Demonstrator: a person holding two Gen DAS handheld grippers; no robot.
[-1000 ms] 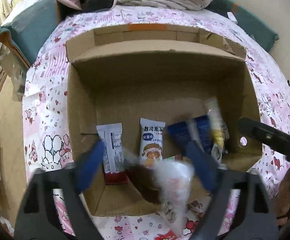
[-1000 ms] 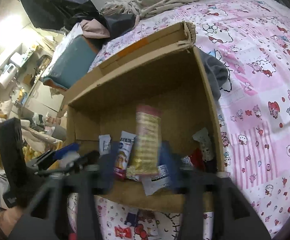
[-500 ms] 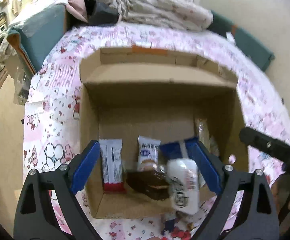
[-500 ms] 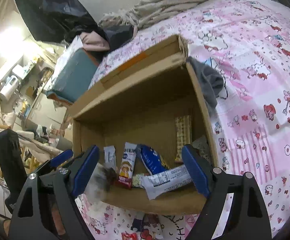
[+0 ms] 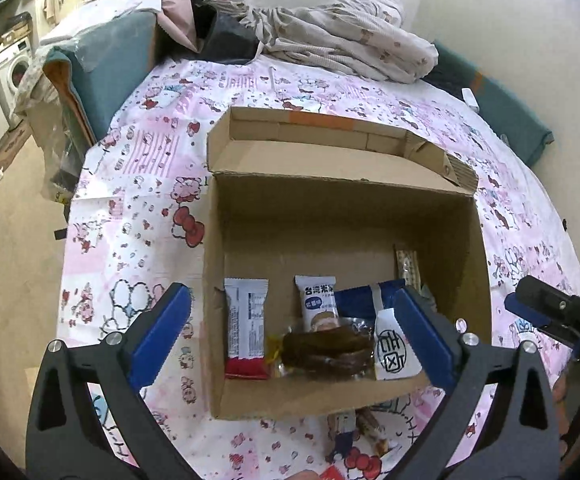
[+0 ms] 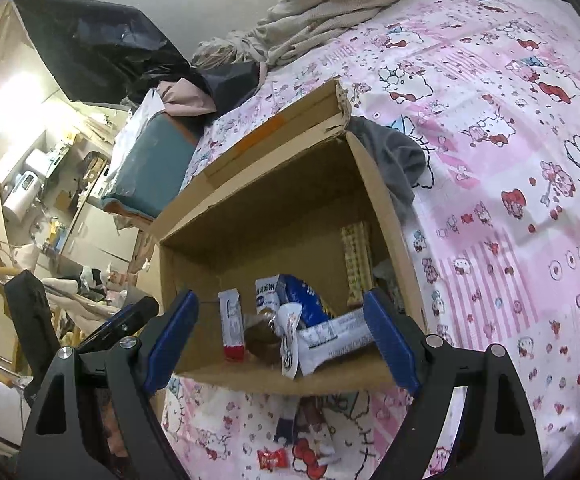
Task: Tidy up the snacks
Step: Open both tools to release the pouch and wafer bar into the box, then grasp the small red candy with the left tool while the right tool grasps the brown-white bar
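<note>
Low in both frames, left gripper [image 5: 290, 344] and right gripper [image 6: 282, 340], jaws just widened, nothing between. Mid-frame ahead, cardboard box [image 5: 250, 216] with packets dropped in. Below, nearest, loose snacks [image 6: 272, 459] on bedsheet [image 6: 490, 200], long axes unclear.

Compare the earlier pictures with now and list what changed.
The left gripper let go of its white packet, now lying in the box; its jaws have just been opening, nothing between them. The right gripper released the tan bar, now by the right wall. Both pulled back. Box and red-ended packet stayed.
</note>
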